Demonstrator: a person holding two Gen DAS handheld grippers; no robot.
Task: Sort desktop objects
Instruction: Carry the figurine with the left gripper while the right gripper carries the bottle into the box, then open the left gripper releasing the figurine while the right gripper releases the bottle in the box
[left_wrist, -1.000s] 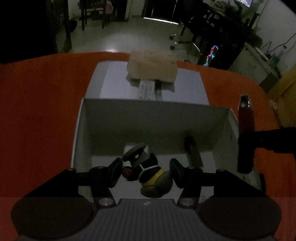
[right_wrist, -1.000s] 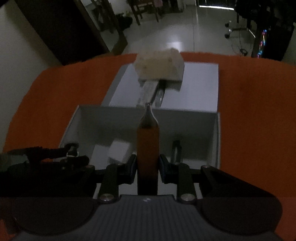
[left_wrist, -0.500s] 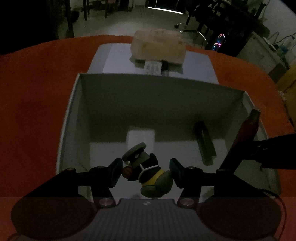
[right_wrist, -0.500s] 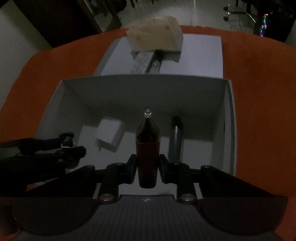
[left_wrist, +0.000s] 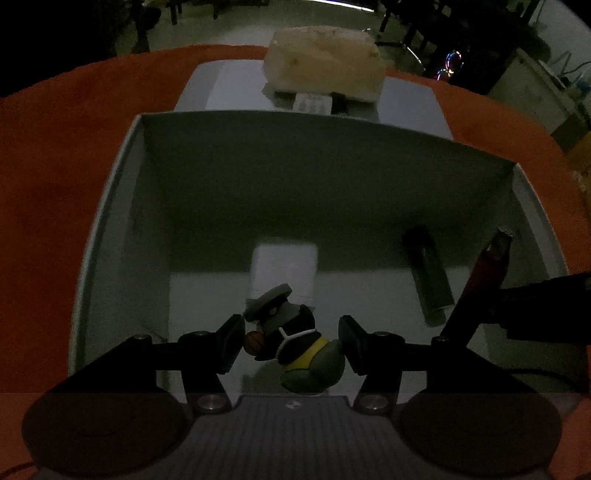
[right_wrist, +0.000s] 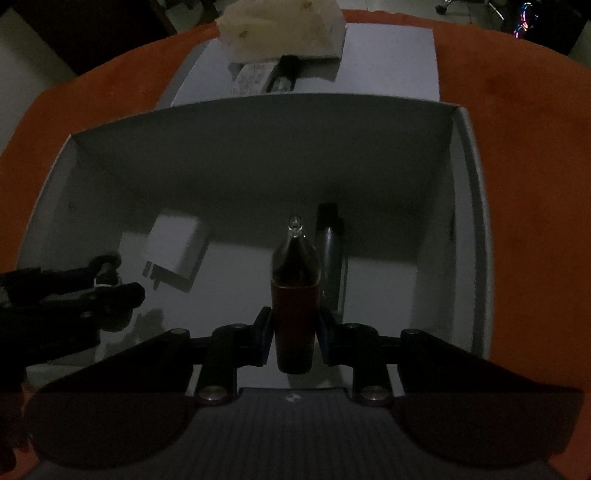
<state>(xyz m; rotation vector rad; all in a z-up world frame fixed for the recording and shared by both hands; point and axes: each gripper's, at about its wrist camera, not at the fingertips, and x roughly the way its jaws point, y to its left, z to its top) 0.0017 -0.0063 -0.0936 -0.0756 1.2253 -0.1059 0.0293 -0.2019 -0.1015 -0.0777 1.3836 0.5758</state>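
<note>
My left gripper (left_wrist: 291, 341) is shut on a small toy figure (left_wrist: 295, 347) with a grey cap and a yellow band, held low inside the open white box (left_wrist: 110, 206). In the right wrist view my right gripper (right_wrist: 294, 334) is shut on a dark red lighter (right_wrist: 294, 291) with a clear pointed tip, also down inside the box (right_wrist: 469, 192). On the box floor lie a white charger (right_wrist: 177, 251) and a dark cylinder (right_wrist: 330, 251). The charger (left_wrist: 284, 266) and cylinder (left_wrist: 430, 277) show in the left wrist view too, with the lighter (left_wrist: 487, 266) at the right.
The box lid (left_wrist: 410, 107) lies flat behind the box on the orange tablecloth (left_wrist: 55, 166). A pale tissue pack (left_wrist: 325, 70) rests on the lid over a dark item and a label. Chairs and a desk stand on the floor beyond the table.
Both grippers have moved forward and down into the box with their objects still held. The lighter has tipped from upright toward the box floor.
</note>
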